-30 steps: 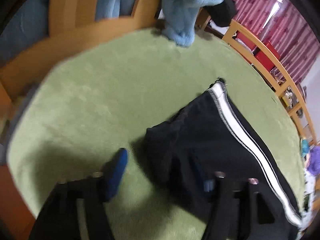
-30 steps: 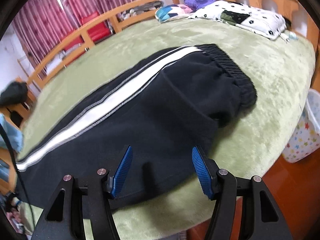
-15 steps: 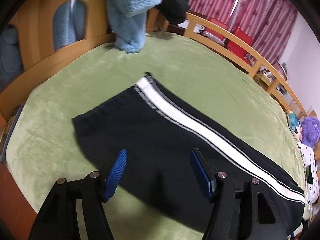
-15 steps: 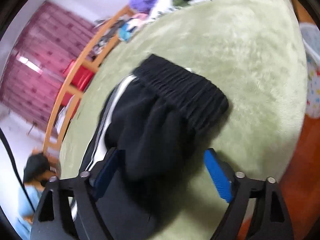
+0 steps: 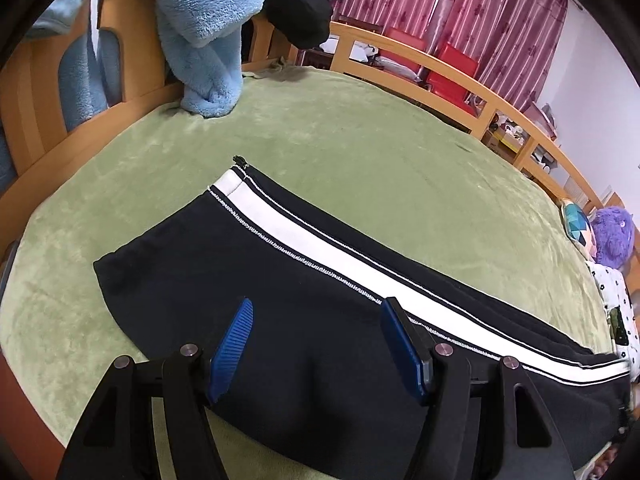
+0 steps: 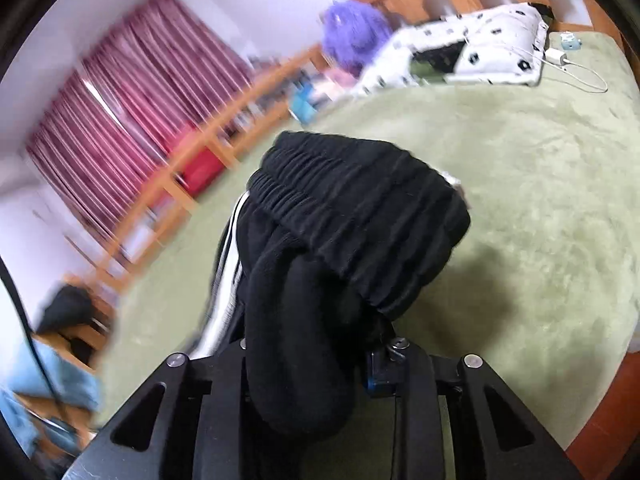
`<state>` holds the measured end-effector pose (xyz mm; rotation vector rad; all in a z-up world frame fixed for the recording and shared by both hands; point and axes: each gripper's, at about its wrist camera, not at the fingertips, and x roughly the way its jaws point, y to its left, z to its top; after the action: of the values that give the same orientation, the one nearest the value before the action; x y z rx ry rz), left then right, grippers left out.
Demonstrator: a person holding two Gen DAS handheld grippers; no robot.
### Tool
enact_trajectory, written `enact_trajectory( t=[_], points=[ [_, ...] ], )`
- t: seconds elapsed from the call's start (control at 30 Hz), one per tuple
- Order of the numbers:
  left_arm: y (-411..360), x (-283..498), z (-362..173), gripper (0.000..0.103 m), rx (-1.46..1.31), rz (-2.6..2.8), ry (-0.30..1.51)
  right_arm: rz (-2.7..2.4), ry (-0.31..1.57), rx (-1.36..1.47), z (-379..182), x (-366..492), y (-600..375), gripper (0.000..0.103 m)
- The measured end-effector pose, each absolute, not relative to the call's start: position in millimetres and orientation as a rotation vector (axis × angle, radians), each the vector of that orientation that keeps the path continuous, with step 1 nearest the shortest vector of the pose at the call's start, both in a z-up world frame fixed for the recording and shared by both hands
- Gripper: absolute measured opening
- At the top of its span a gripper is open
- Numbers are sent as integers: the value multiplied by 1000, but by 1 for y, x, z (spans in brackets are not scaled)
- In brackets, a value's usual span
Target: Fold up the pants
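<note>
Black pants (image 5: 280, 280) with a white side stripe lie folded lengthwise on the green bed cover (image 5: 360, 140). My left gripper (image 5: 316, 336) is open, its blue pads hovering over the leg end near the front edge. My right gripper (image 6: 320, 344) is shut on the waist end of the pants (image 6: 352, 216) and holds the elastic waistband bunched and lifted off the bed. The fabric hides its fingertips.
A light blue fleece (image 5: 204, 32) and a black garment (image 5: 296, 4) hang over the wooden footboard. A spotted pillow (image 6: 472, 48), a purple plush (image 6: 352, 32) and a charger cable (image 6: 576, 68) lie at the head end. A wooden rail (image 5: 440, 68) runs along the far side.
My right gripper has closed on the waistband and lifted it. My left gripper has swung from the bare cover to above the leg end and stays open.
</note>
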<state>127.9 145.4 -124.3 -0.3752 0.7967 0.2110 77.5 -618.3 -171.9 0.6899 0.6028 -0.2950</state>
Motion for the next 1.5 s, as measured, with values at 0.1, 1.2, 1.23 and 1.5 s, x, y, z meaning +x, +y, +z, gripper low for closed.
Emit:
enact_trajectory(
  t=[0.1, 1.2, 1.23, 1.5],
  points=[
    [149, 130, -127, 64, -366, 217, 812, -411, 872, 704, -216, 94, -622, 51],
    [186, 175, -146, 64, -321, 62, 901, 257, 1010, -203, -199, 267, -315, 72],
    [186, 175, -146, 64, -318, 60, 905, 274, 1031, -186, -202, 267, -318, 71],
    [189, 173, -147, 64, -322, 60, 904, 321, 990, -285, -201, 242, -310, 5]
  ],
)
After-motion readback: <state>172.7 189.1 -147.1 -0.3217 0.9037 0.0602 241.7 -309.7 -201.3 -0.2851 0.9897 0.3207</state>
